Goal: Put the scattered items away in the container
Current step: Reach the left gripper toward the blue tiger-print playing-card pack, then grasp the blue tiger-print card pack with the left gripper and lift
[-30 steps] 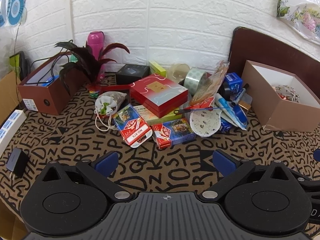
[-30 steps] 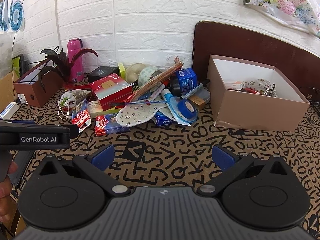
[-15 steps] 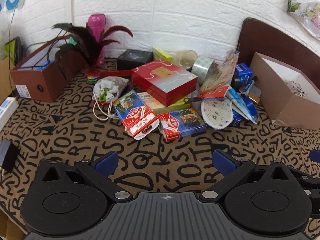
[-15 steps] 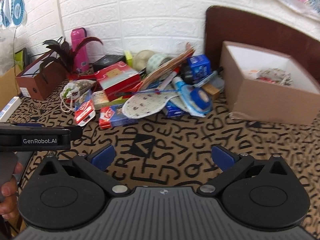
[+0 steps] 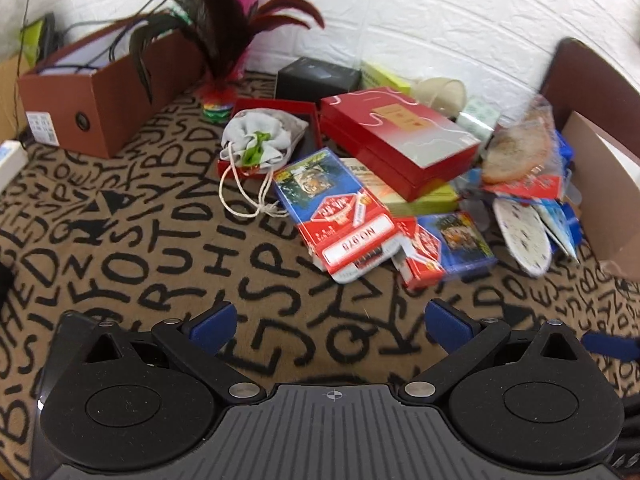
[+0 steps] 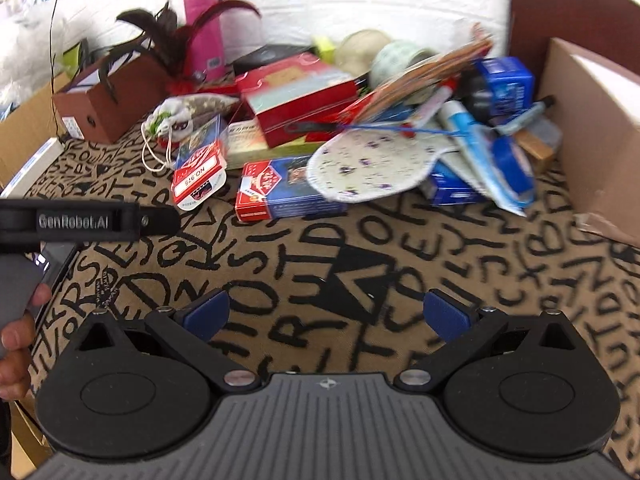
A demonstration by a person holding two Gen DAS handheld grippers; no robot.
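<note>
Nearly all the tidying is left. The pile [image 6: 360, 128] of card packs, red box and pouch lies on the lettered cloth [image 6: 320, 264], just left of the cardboard box [image 6: 592, 128] at the right (its inside is hidden here). Left gripper [image 5: 330, 320] and right gripper [image 6: 326, 314] both gape wide, empty, near the pile.

— What sort of room is it?
— A white wall [image 5: 440, 20] moulded like brickwork runs along the back.

— And underfoot?
— A tan cloth [image 6: 360, 280] printed all over with big black letters covers the surface.

— Any furniture?
— A dark brown rounded board [image 6: 568, 4] stands against the wall at the right.

— The light?
— Bright and even; shadows are soft.
</note>
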